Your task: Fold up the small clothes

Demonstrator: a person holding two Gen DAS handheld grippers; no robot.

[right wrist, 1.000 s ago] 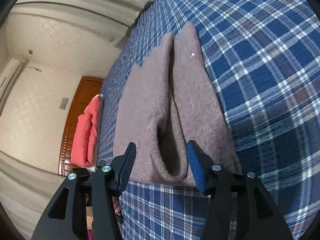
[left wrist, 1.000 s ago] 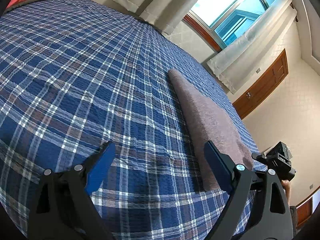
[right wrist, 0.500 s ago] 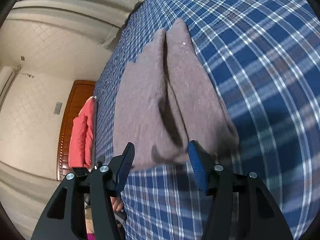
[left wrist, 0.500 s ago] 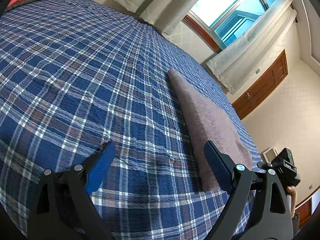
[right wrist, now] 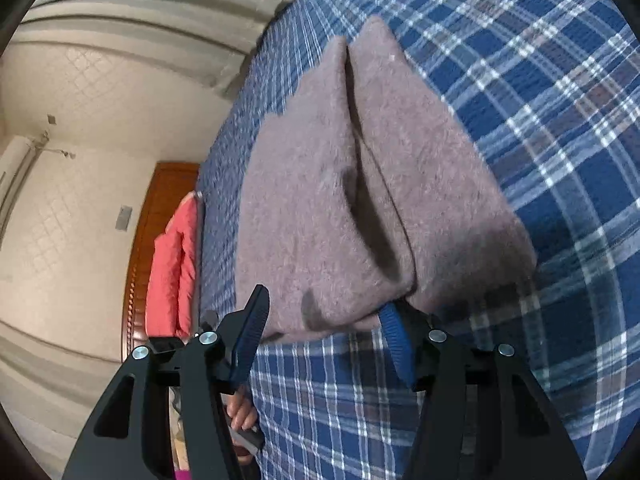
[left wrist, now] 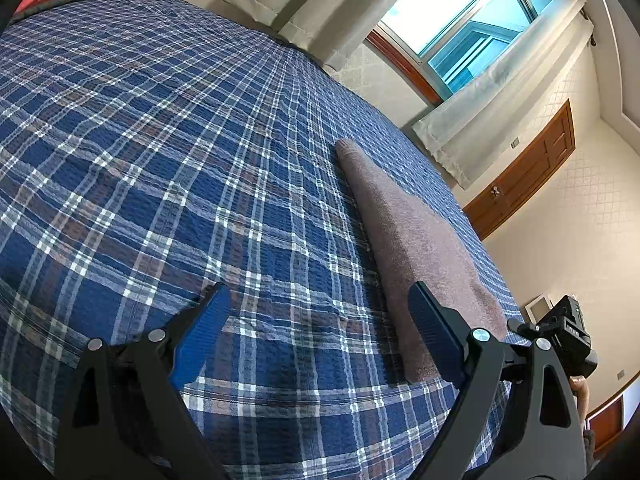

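While the left hand-held gripper [left wrist: 320, 332] is hanging wide open and empty over the plaid bed [left wrist: 160, 160], the folded grey garment [left wrist: 412, 236] is lying just right of it. Right view: right hand-held gripper [right wrist: 324, 336] is gaping open, straddling the garment's [right wrist: 340, 200] near edge, gripping nothing.

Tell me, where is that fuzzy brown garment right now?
The brown garment lies folded on the plaid bedspread, directly ahead of the open right gripper; in the left view it sits to the right.

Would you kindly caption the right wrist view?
Open right hand-held gripper straddling the near edge of a folded mauve garment on a plaid bedspread.
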